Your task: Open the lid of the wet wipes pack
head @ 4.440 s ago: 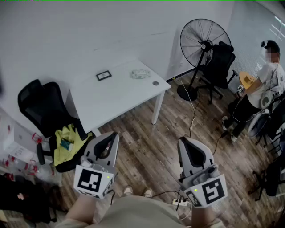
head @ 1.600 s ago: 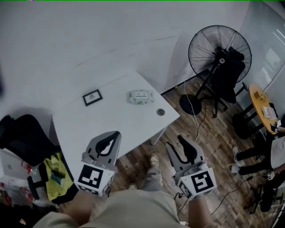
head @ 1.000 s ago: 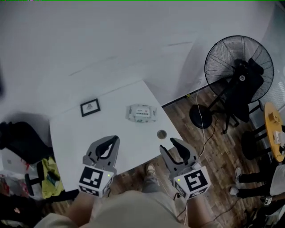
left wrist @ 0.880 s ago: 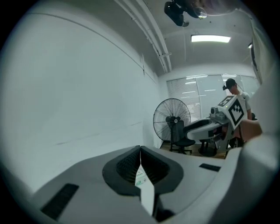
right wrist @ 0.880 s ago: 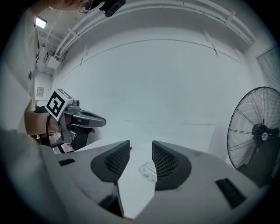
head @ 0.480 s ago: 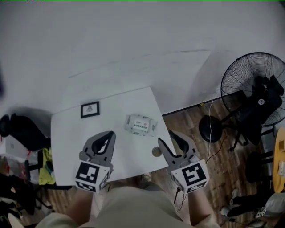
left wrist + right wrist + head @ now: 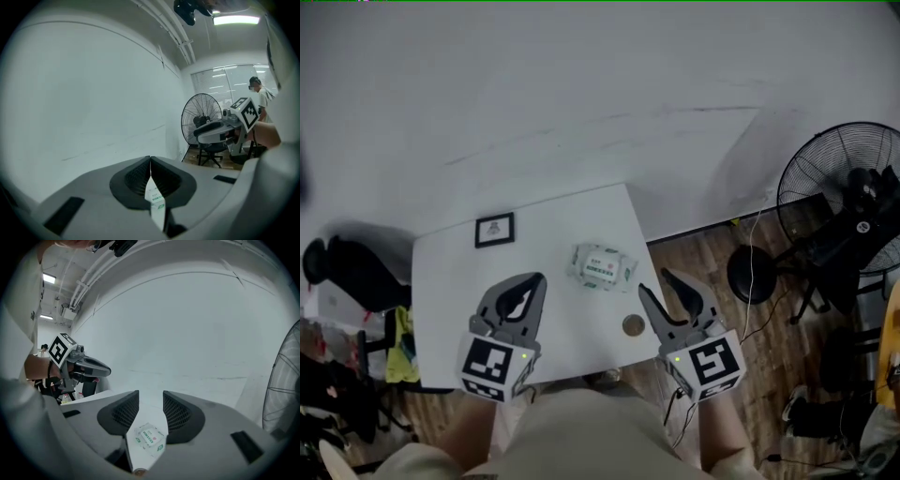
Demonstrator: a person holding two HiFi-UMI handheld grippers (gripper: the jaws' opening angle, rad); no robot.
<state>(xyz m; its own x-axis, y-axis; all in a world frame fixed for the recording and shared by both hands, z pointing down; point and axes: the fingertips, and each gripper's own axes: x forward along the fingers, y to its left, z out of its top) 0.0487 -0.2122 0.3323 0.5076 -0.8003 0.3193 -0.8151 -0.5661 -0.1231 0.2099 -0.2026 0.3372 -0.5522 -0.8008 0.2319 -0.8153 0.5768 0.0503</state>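
The wet wipes pack (image 7: 602,266), white with a green label, lies flat with its lid down on the white table (image 7: 450,281), toward the right side. My left gripper (image 7: 540,278) hovers over the table's near part, left of the pack and short of it, jaws shut and empty. My right gripper (image 7: 655,282) hangs over the table's right near corner, open and empty, just right of the pack. The pack (image 7: 149,436) shows between and below the jaws in the right gripper view, and the pack (image 7: 155,199) shows as a thin strip in the left gripper view.
A small black picture frame (image 7: 494,229) lies at the table's back left. A round brown disc (image 7: 633,325) sits near the front right edge. A standing fan (image 7: 853,197) and cables are on the wood floor to the right; a black chair (image 7: 342,267) stands left.
The view has closed in on the table: from across the room it now lies right under both grippers. The right gripper's jaws have spread slightly; the pack has not moved.
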